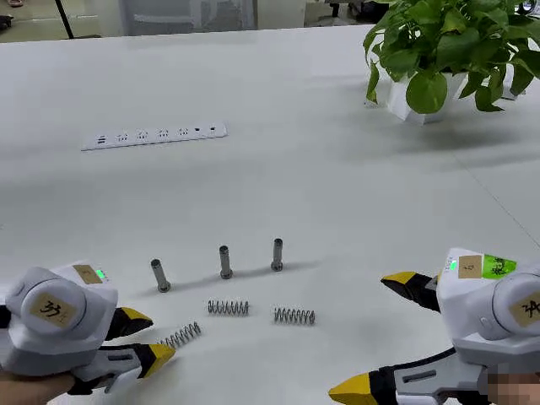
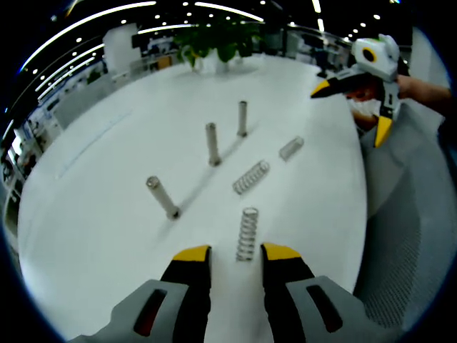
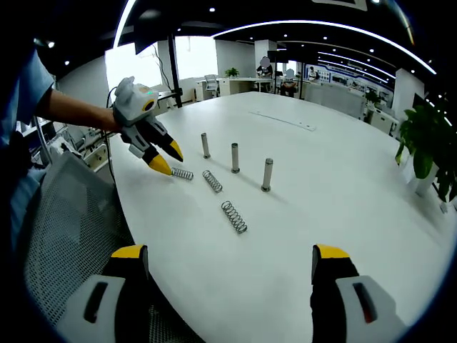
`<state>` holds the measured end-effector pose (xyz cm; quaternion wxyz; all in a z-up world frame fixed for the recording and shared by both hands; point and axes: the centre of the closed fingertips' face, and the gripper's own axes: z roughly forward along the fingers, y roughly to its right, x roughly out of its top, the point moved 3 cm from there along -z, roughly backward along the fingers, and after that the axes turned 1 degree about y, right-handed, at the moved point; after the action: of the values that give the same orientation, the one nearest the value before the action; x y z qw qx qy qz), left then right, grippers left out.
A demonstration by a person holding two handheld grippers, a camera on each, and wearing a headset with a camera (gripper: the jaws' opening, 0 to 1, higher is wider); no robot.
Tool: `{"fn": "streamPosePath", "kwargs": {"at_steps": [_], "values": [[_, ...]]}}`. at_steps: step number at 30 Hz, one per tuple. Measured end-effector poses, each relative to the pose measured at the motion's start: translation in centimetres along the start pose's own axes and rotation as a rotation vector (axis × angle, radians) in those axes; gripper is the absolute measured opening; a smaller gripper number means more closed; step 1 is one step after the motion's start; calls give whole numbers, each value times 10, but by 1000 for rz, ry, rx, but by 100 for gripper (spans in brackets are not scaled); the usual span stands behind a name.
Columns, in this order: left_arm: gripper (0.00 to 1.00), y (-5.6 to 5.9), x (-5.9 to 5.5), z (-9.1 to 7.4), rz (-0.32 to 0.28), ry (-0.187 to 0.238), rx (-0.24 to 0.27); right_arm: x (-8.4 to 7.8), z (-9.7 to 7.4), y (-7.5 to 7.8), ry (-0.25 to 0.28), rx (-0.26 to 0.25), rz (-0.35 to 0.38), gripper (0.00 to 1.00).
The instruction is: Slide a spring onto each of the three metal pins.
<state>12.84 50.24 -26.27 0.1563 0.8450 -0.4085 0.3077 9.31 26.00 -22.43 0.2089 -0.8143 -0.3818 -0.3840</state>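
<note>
White tabletop [image 1: 337, 186], seen from above. Three short grey metal pins stand upright in a row near me: left steel pin [image 1: 159, 276], middle steel pin [image 1: 225, 262], right steel pin [image 1: 278, 254]. All three are bare.

Three small coiled wire springs lie flat just beside them, toward 6 o'clock: left wire spring [image 1: 180, 336], middle wire spring [image 1: 228, 308], right wire spring [image 1: 294, 315]. No spring is on a pin, so I judge the task is at its first pick-up, with all three to be threaded.

My left gripper [image 1: 157, 335] sits at 7 o'clock. Its yellow-tipped fingers [image 2: 191, 261] are apart, and the near end of the left wire spring lies in the gap between them, not clamped.

My right gripper [image 1: 363, 336] hangs at 5 o'clock, clear of the springs — fingers [image 3: 130, 257] spread wide, holding nothing.

A white power strip [image 1: 154, 135] lies at 11 o'clock and a leafy green potted plant [image 1: 447, 51] at 1 o'clock.
</note>
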Motion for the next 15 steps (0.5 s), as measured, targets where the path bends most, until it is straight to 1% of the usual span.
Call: {"fn": "streamPosePath", "kwargs": {"at_steps": [2,5,9,11,12,13,15], "values": [[28,3,-2,2,-7,-29,-21,-1,0,0,0,-1,0,96],[24,7,-5,4,21,-73,-32,-1,0,0,-2,0,0,96],[21,9,-4,7,26,-76,-41,-2,0,0,-1,0,2,96],[20,10,-5,9,34,-88,-41,-2,0,0,-2,1,2,96],[20,10,-5,9,41,-102,-40,-2,0,0,-2,1,2,96],[20,9,-4,9,52,-93,-37,-2,0,0,-1,1,2,96],[19,9,-5,9,56,-109,-37,-1,0,0,0,1,3,96]]}}
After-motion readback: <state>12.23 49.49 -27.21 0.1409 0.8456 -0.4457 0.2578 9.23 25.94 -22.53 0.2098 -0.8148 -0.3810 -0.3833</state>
